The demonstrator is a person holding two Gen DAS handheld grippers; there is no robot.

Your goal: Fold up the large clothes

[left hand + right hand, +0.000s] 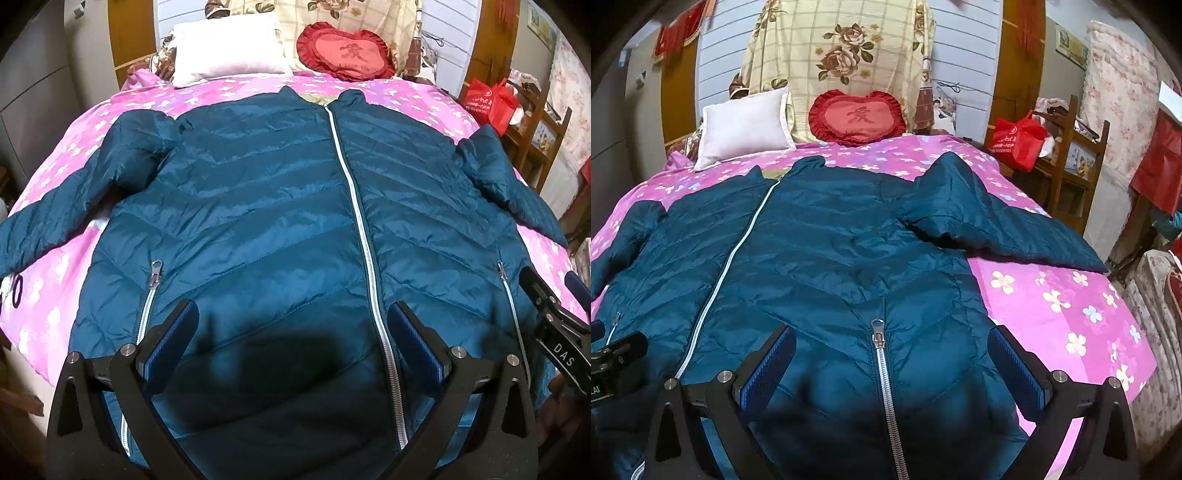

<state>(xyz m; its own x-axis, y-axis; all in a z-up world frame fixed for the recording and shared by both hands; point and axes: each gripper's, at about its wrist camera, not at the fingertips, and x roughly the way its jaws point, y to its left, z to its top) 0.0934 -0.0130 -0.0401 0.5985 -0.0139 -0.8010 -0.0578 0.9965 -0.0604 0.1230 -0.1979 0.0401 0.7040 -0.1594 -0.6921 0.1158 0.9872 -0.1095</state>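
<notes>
A teal quilted puffer jacket (258, 206) lies front up on the pink flowered bedspread (44, 314), zipped with a white centre zip, collar toward the pillows and both sleeves spread out. My left gripper (293, 314) hovers open over the jacket's lower left front, nothing between its blue pads. My right gripper (892, 339) hovers open above the same jacket (820, 258) at its right pocket zip (879, 339), near the hem. The right gripper (554, 302) also shows at the right edge of the left wrist view. The right sleeve (997, 225) lies toward the bed's right edge.
A white pillow (229, 48), a red heart cushion (347, 51) and a floral quilt (838, 55) sit at the headboard. A wooden shelf with a red bag (1019, 140) stands right of the bed. Bare bedspread (1063, 314) shows right of the jacket.
</notes>
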